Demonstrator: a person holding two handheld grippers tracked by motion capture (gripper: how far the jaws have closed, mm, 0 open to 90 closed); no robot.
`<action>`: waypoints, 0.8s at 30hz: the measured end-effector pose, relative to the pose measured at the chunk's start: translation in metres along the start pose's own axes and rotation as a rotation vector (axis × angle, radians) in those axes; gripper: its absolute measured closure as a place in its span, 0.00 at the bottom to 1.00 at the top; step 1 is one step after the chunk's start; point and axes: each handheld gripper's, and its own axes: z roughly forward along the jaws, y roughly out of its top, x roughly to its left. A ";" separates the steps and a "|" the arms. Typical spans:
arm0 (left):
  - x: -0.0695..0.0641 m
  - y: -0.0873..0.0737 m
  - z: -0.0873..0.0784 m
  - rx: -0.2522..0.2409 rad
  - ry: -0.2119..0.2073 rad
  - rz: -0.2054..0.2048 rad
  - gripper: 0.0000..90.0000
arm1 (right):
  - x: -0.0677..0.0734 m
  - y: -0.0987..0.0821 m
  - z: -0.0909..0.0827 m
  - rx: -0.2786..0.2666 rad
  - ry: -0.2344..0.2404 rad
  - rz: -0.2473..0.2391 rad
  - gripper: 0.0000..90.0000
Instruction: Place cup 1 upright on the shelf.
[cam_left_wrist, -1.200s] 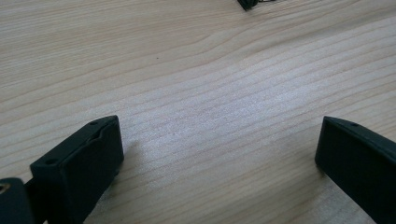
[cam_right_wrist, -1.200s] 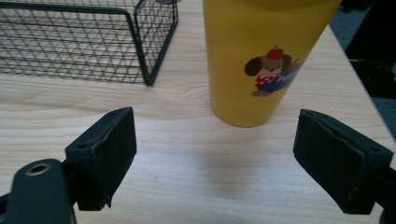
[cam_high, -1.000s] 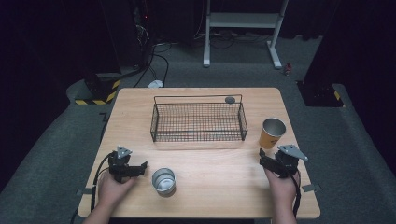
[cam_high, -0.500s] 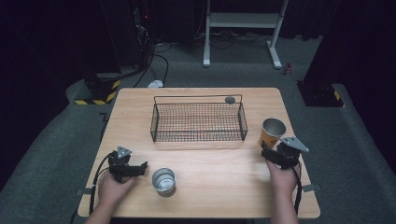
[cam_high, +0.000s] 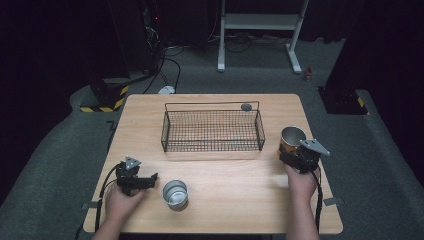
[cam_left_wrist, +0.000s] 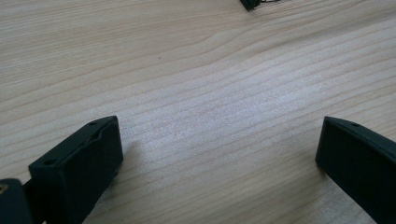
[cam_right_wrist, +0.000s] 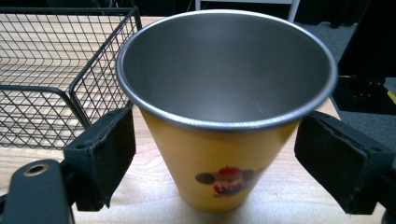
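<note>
Steel-rimmed yellow cup (cam_right_wrist: 224, 116) between released right tongs (cam_right_wrist: 224, 154), not gripped; off-centre squeeze could tip it against basket (cam_right_wrist: 56, 74). Left tongs (cam_left_wrist: 219, 154) released over bare table (cam_left_wrist: 196, 70).

In the high view the person's left forearm comes up from the bottom left of the frame, the left hand (cam_high: 121, 201) wrapped around the left gripper (cam_high: 150, 179) at lower left, its jaws pointing toward the frame's right. In the left gripper view those jaws stand wide apart at the bottom corners. The right forearm rises from the bottom right, the right hand (cam_high: 301, 181) gripping the right gripper (cam_high: 286, 156) at centre right, aimed toward the upper left. In the right gripper view its jaws are spread wide at lower left and lower right.
</note>
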 end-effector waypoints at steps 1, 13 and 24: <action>0.000 0.000 0.000 0.000 0.000 -0.001 0.01 | 0.000 0.000 0.001 -0.002 -0.001 -0.005 0.14; 0.000 0.000 0.000 0.000 0.002 0.000 0.01 | -0.005 0.005 0.006 -0.033 0.004 0.004 0.14; 0.000 0.000 0.000 0.000 0.002 -0.001 0.01 | -0.003 0.008 0.014 -0.027 0.003 -0.007 0.16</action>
